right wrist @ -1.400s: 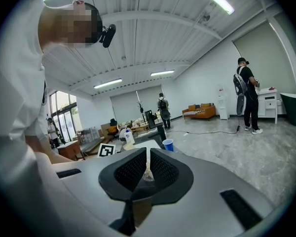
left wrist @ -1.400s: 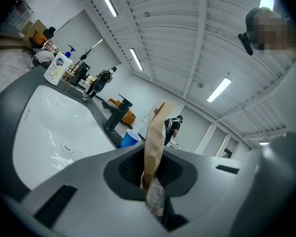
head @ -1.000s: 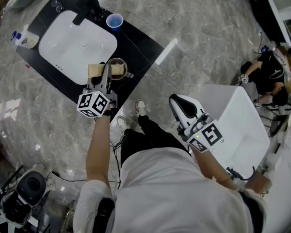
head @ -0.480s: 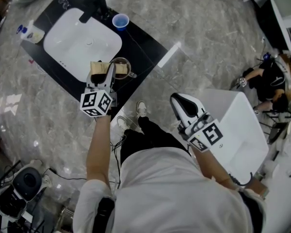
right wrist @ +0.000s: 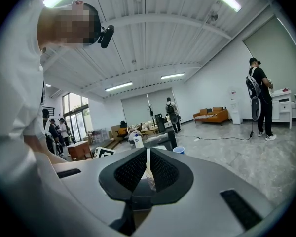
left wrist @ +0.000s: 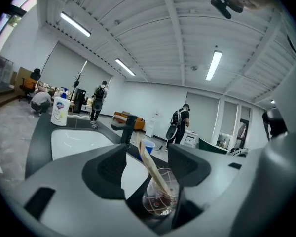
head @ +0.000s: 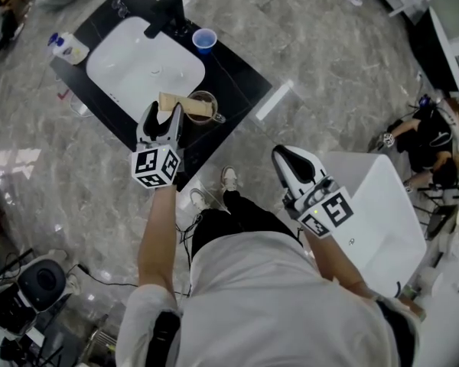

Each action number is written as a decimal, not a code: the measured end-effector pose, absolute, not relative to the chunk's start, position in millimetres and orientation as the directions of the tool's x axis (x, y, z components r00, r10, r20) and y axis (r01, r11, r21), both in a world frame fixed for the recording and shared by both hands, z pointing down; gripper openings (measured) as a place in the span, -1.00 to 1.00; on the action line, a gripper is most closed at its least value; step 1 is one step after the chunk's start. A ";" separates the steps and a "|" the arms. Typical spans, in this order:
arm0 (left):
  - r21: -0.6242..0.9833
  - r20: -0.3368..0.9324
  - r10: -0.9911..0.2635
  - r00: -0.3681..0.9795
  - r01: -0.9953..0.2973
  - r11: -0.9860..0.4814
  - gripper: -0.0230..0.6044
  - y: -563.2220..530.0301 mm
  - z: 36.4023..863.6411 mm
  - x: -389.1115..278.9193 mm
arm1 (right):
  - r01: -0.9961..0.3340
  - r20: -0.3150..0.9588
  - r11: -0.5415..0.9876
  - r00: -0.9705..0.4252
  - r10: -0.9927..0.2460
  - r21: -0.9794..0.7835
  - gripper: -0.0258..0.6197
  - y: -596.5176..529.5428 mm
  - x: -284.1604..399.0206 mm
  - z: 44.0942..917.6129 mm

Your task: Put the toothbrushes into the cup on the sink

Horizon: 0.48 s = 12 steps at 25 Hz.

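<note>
Left tongs (head: 162,117) outstretched, opening, nothing gripped; right tongs (head: 284,156) with jaws together.

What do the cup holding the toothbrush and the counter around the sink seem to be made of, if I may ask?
The cup looks like clear glass: the toothbrush shows through its wall. The counter is a smooth black slab, perhaps stone or laminate.

Tan toothbrush (left wrist: 149,164) leaning in glass cup (left wrist: 168,202)
</note>
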<state>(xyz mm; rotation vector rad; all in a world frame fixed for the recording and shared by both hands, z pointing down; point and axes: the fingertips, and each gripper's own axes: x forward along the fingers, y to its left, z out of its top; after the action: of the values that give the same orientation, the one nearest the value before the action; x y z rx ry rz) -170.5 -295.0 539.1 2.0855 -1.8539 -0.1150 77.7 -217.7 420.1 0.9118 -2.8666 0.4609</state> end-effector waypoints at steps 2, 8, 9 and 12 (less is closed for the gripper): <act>0.284 0.154 -0.981 0.120 -0.956 -0.072 -0.11 -284.8 529.0 -177.9 | -0.568 0.170 0.784 -0.823 -0.541 -0.253 -0.77 -214.0 73.3 416.0; 0.225 0.122 -0.992 0.043 -0.974 -0.014 -0.21 -248.7 498.4 -205.1 | -0.519 0.125 0.818 -0.854 -0.504 -0.248 -0.77 -202.0 50.8 401.8; 0.209 0.119 -0.993 0.021 -0.978 0.004 -0.26 -241.7 493.1 -210.8 | -0.508 0.114 0.825 -0.861 -0.496 -0.247 -0.77 -200.4 46.0 398.6; 0.177 0.102 -0.994 -0.032 -0.983 0.050 -0.47 -220.9 478.7 -226.9 | -0.476 0.087 0.846 -0.879 -0.470 -0.238 -0.77 -195.7 32.6 390.6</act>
<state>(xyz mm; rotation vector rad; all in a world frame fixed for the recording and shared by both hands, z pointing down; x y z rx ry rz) -226.9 -220.9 478.7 2.0372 -2.1240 -0.0848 32.6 -195.7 390.6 0.7672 -2.9945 0.3966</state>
